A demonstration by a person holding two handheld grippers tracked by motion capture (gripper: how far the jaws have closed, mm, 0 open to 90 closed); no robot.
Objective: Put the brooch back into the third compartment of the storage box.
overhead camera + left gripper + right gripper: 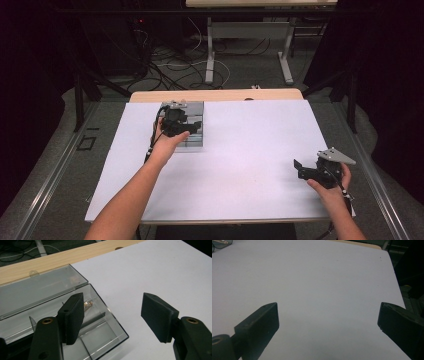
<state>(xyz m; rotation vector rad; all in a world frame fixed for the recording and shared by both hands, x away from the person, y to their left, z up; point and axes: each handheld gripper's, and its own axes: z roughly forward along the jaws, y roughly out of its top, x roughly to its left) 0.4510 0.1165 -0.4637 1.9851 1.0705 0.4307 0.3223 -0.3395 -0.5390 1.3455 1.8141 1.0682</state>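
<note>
- Nearest the person, the right gripper [306, 169] hovers low over the white table sheet [250, 150] at the right side, well apart from everything else. In the right gripper view its two black jaws stand wide with nothing but bare sheet between them. My reading is that it is parked out of the way, ready but not needed for the step in hand.
- Farther in, on the left, the left gripper [192, 127] is held over the clear plastic compartment box [196, 142], the hand [167, 142] reaching in from below it. In the left gripper view the jaws are parted about halfway and hold nothing: one jaw hangs above the box's compartments, the other over the sheet just beside the box's wall.
- The clear plastic compartment box [110, 327] lies flat on the sheet near the far left of the table, its hinged lid [37, 290] folded back and resting open toward the wooden table edge [62, 257]. Lying open like that, the dividers and cells are reachable from above.
- In one cell near the hinge lies a small gold-coloured metal piece [88, 304]; what it is exactly is too small to tell. It sits free in the box, untouched by either jaw, which suggests it has been put there and let go.
- Beyond the table, cables and desk legs are on the floor.
</note>
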